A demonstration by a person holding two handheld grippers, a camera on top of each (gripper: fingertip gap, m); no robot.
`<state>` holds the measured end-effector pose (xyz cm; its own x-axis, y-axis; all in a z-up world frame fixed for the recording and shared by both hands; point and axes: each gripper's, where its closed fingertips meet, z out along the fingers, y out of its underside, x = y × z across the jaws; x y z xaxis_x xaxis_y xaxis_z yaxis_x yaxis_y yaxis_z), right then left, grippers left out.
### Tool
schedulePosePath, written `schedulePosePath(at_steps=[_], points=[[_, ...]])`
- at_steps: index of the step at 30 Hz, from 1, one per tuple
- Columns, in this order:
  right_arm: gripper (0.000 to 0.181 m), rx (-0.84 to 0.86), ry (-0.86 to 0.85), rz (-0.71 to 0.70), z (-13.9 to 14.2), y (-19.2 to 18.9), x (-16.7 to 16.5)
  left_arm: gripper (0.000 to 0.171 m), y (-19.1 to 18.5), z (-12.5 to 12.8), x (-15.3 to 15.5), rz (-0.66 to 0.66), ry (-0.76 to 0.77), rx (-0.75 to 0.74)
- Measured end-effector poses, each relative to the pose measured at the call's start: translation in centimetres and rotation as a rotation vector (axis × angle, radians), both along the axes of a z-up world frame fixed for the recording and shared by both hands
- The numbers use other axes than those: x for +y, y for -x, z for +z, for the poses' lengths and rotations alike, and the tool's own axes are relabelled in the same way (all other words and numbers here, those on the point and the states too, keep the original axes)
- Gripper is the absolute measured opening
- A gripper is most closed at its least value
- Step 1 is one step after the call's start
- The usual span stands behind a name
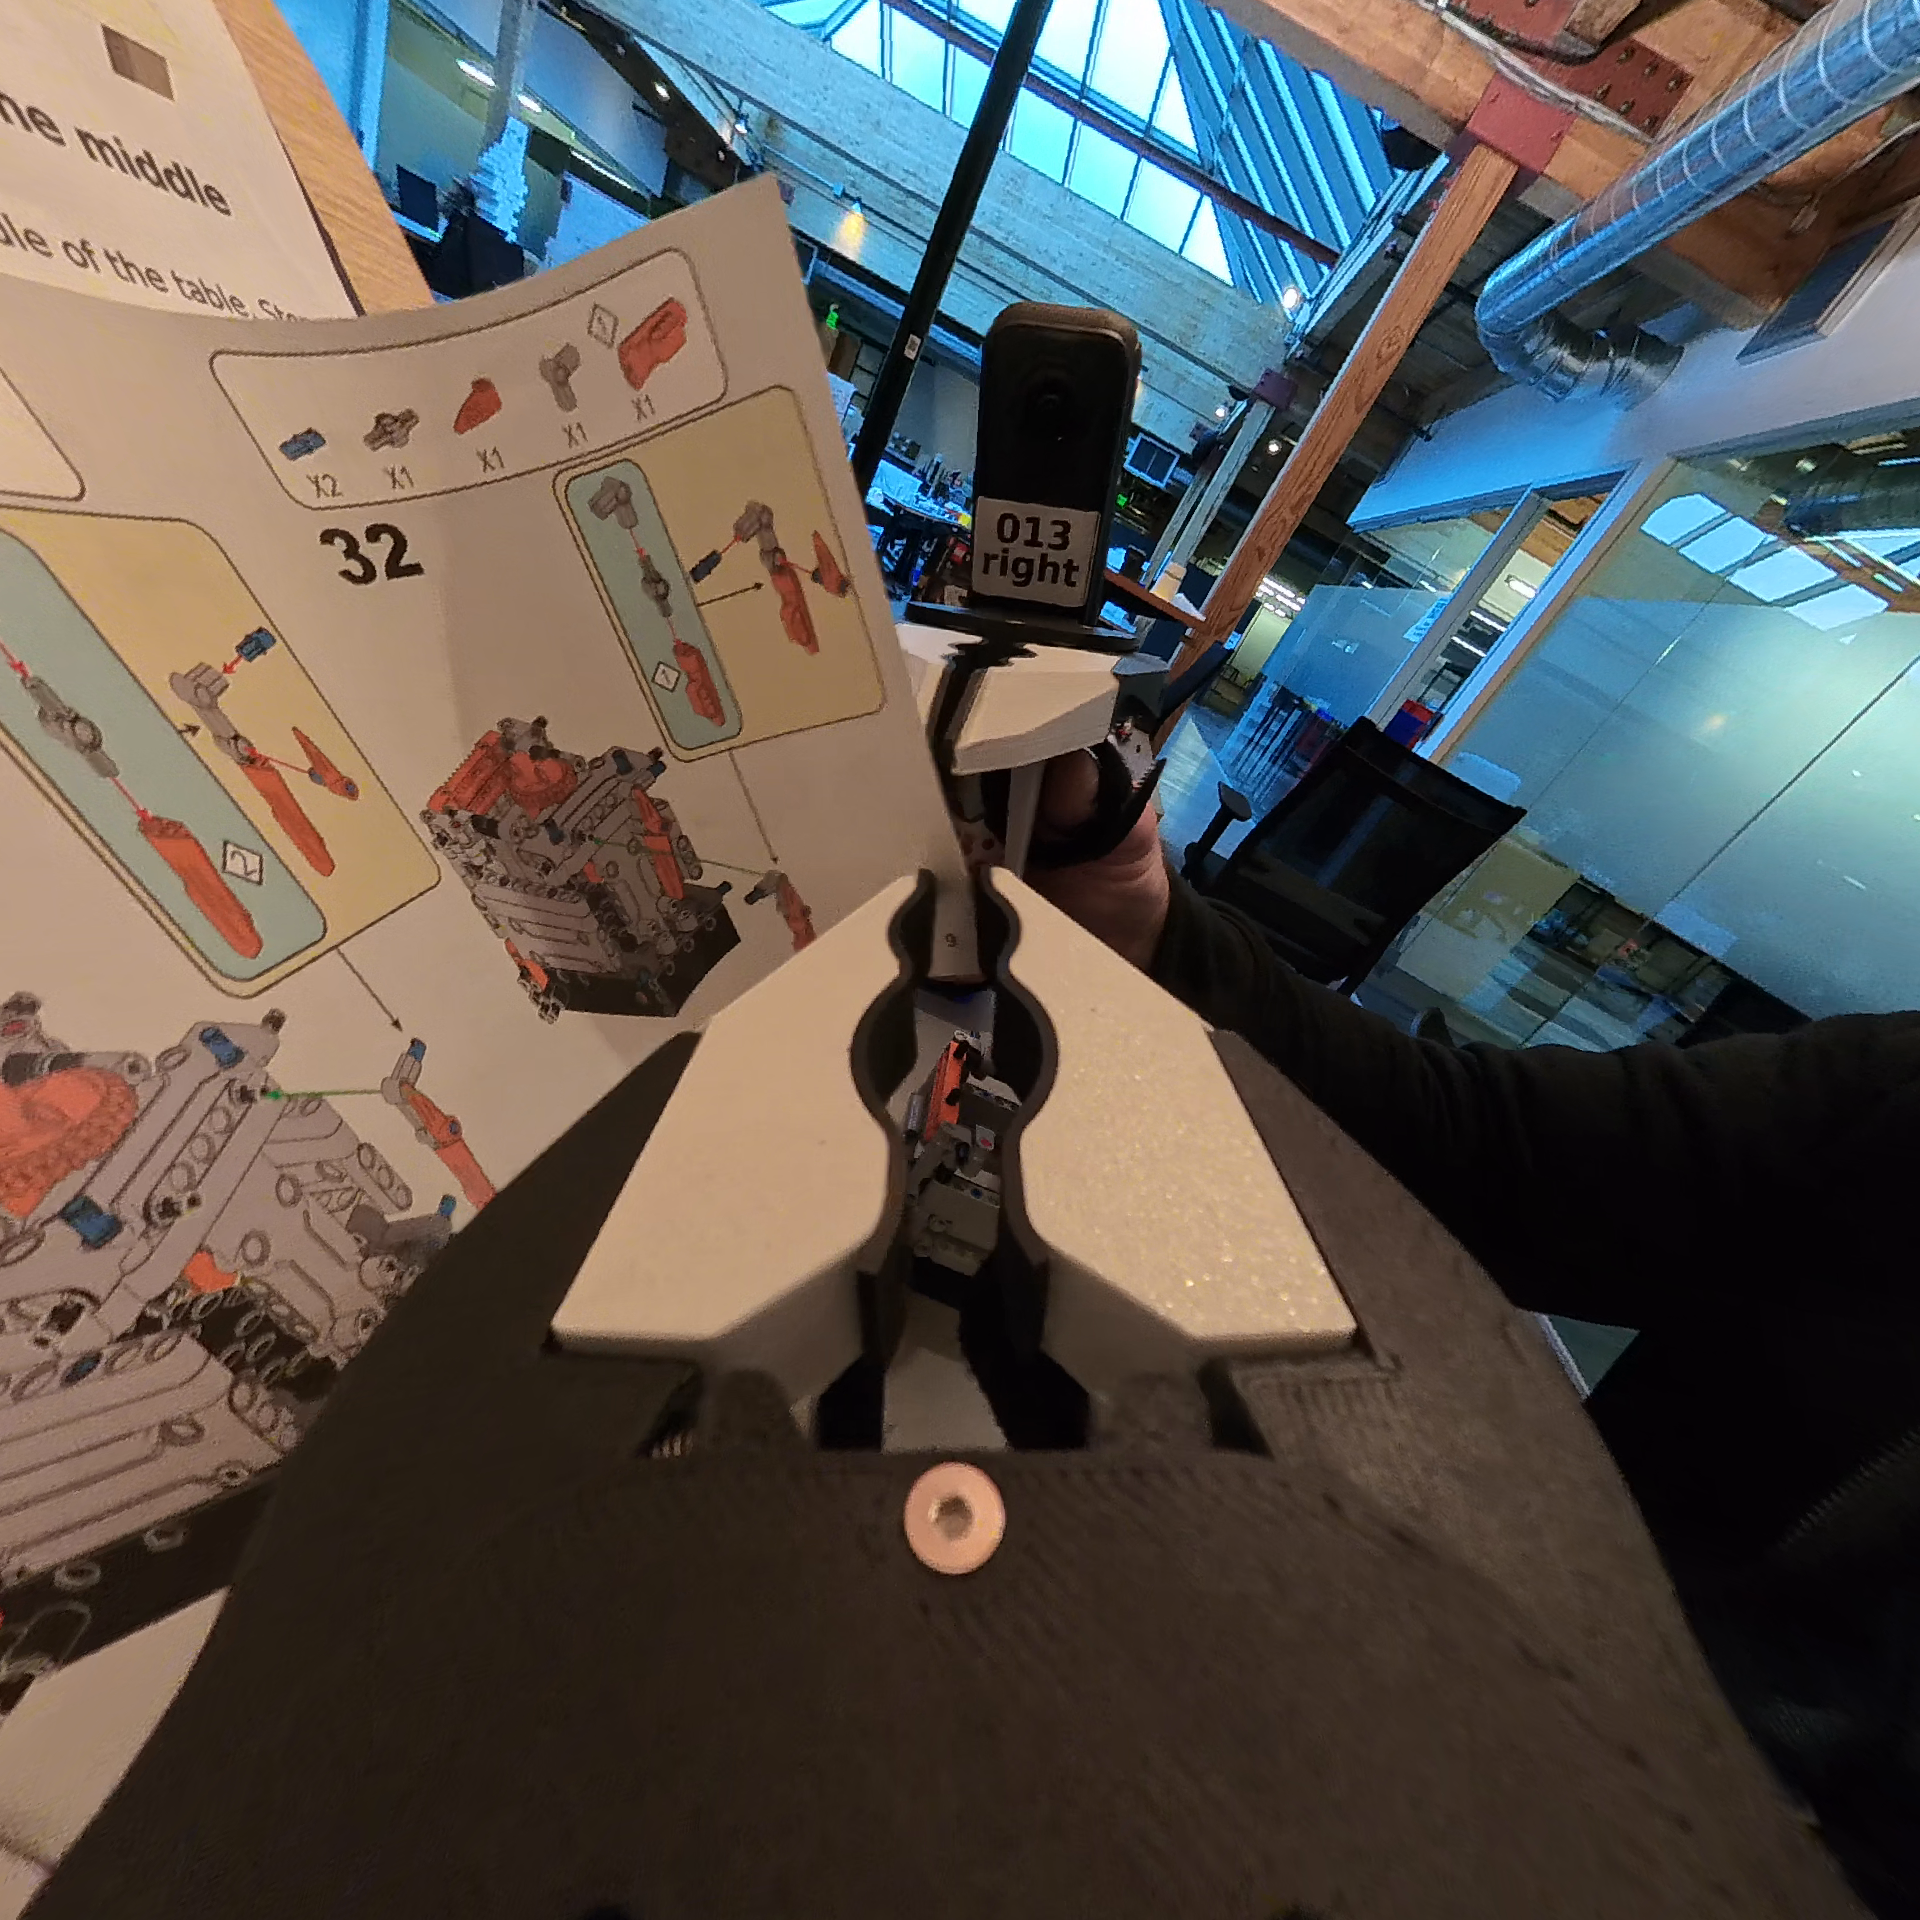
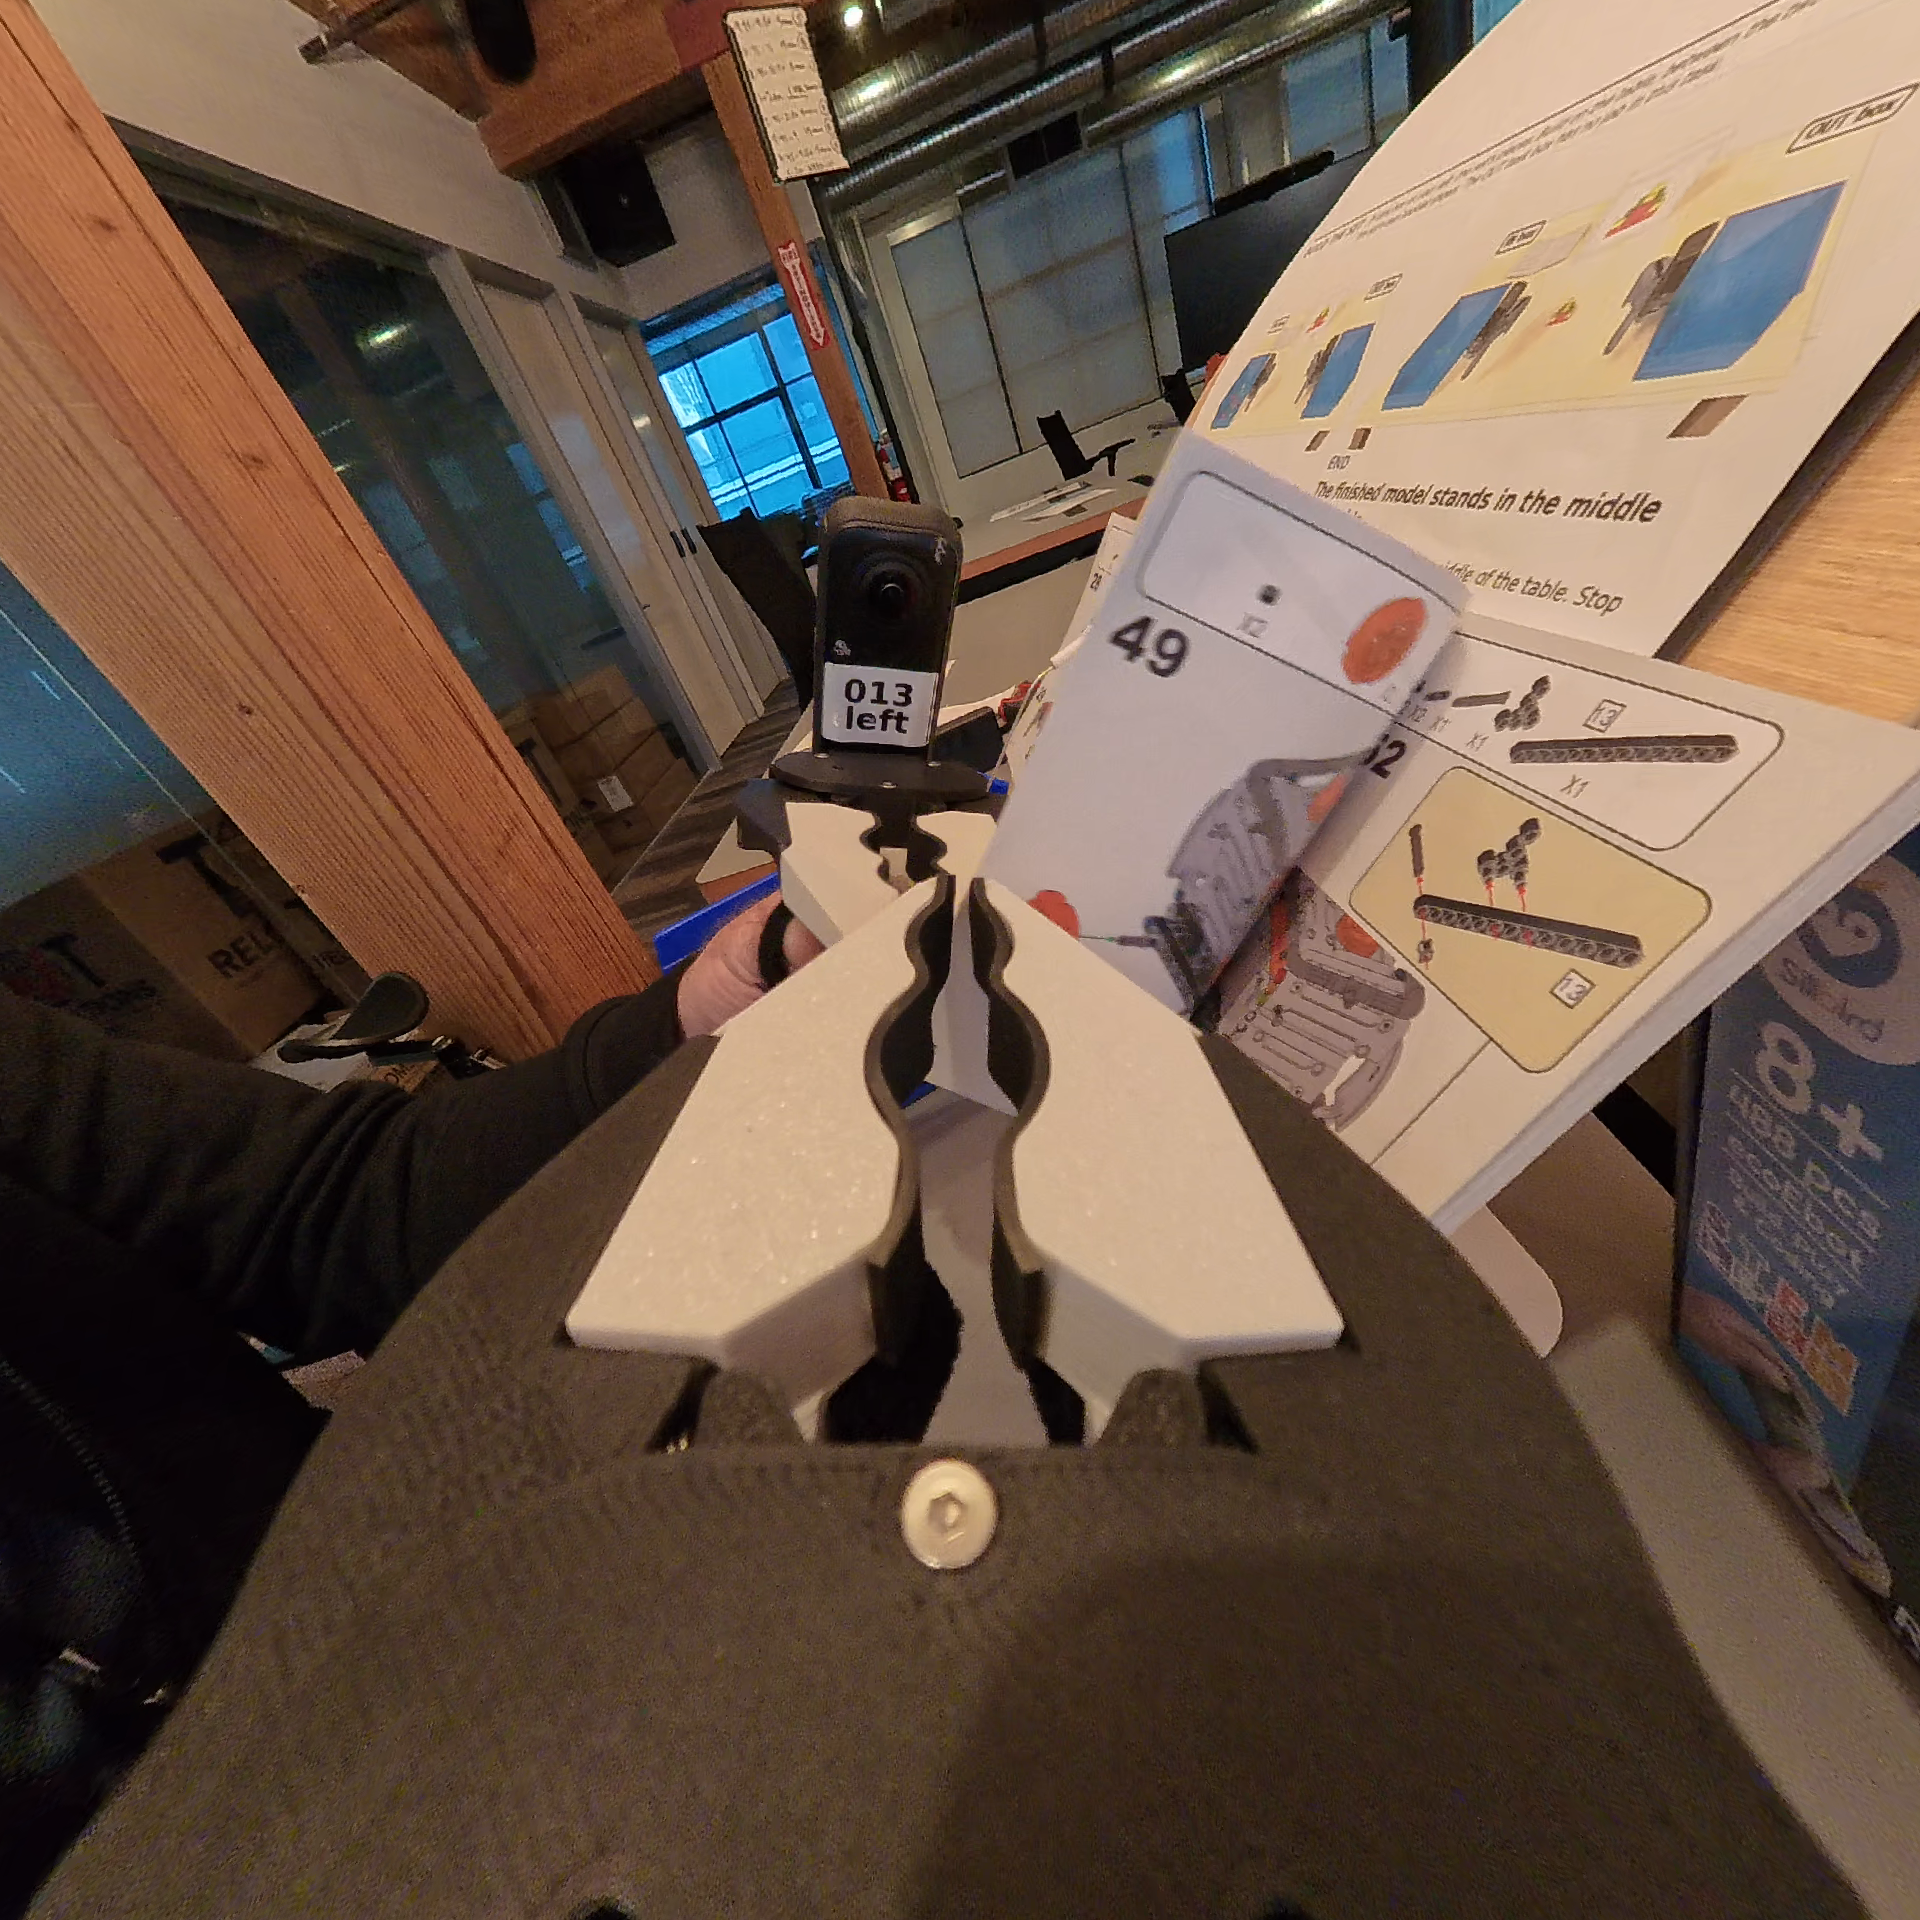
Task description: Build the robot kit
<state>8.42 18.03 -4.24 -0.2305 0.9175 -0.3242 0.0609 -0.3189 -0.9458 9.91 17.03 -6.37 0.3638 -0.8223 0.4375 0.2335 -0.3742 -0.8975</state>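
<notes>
An open building-brick instruction booklet (image 1: 436, 727) is held up in the air. The left gripper (image 1: 951, 935) and right gripper (image 2: 961, 914) face each other, each nearly closed, pinching a page edge. A printed poster (image 2: 1621, 343) stands behind.

My left gripper (image 1: 954, 914) and right gripper (image 2: 958, 904) face each other tip to tip, each pair of fingers (image 2: 790, 1132) nearly closed on an edge of the white printed instruction booklet (image 1: 436, 665) between them. In my left view the curled page rises left of the fingers, with the right gripper's black wrist camera (image 1: 1049, 436) behind it. In my right view the booklet spreads to the right, the large white instruction poster on a wooden board (image 2: 1621, 343) leaning behind it, the blue cardboard box (image 2: 1797, 1174) at far right.
</notes>
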Motion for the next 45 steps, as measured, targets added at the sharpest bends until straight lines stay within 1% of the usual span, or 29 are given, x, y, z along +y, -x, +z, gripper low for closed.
schedulePosePath(at_steps=[2, 9, 13, 16, 19, 27, 30, 31, 37, 41, 45], points=[[0.004, -0.008, -0.006, -0.006, -0.1, 0.1, 0.0, 0.0, 0.0, -0.1, 0.1, 0.007, 0.0, -0.002], [0.009, -0.021, -0.021, -0.037, -0.2, -0.1, 0.3, 0.0, 0.0, -0.1, 0.3, 0.008, -0.001, -0.019], [0.018, -0.057, -0.069, -0.099, -0.5, -0.5, 0.8, 0.0, 0.0, 0.0, 0.3, 0.01, -0.004, -0.026], [0.024, -0.101, -0.099, -0.154, -0.8, -0.7, 1.2, 0.0, -0.2, 0.0, 0.2, 0.013, -0.014, -0.002], [0.028, -0.132, -0.091, -0.142, -1.2, -0.4, 0.8, 0.0, -0.6, 0.0, -0.1, -0.004, -0.021, 0.007], [0.021, -0.088, -0.003, -0.08, -1.4, -0.5, 0.5, 0.001, -0.3, 0.2, -0.2, -0.006, -0.025, 0.002], [0.015, -0.077, 0.018, -0.065, -1.4, -0.6, 0.4, 0.006, -0.4, -0.1, -0.3, -0.009, -0.024, 0.024], [0.014, -0.07, 0.028, -0.061, -1.3, -0.7, 0.4, 0.01, -0.5, -0.2, -0.3, -0.008, -0.025, 0.032], [0.016, -0.047, 0.061, -0.036, -0.8, -0.6, 0.0, 0.025, -1.2, -1.0, -0.2, 0.042, -0.071, 0.183], [0.012, -0.038, 0.072, -0.032, -0.7, -0.7, 0.0, 0.029, -1.1, -1.1, -0.1, 0.079, -0.088, 0.231], [0.009, -0.03, 0.082, -0.02, -0.7, -0.5, -0.2, 0.031, -0.8, -0.9, 0.0, 0.102, -0.093, 0.238]])
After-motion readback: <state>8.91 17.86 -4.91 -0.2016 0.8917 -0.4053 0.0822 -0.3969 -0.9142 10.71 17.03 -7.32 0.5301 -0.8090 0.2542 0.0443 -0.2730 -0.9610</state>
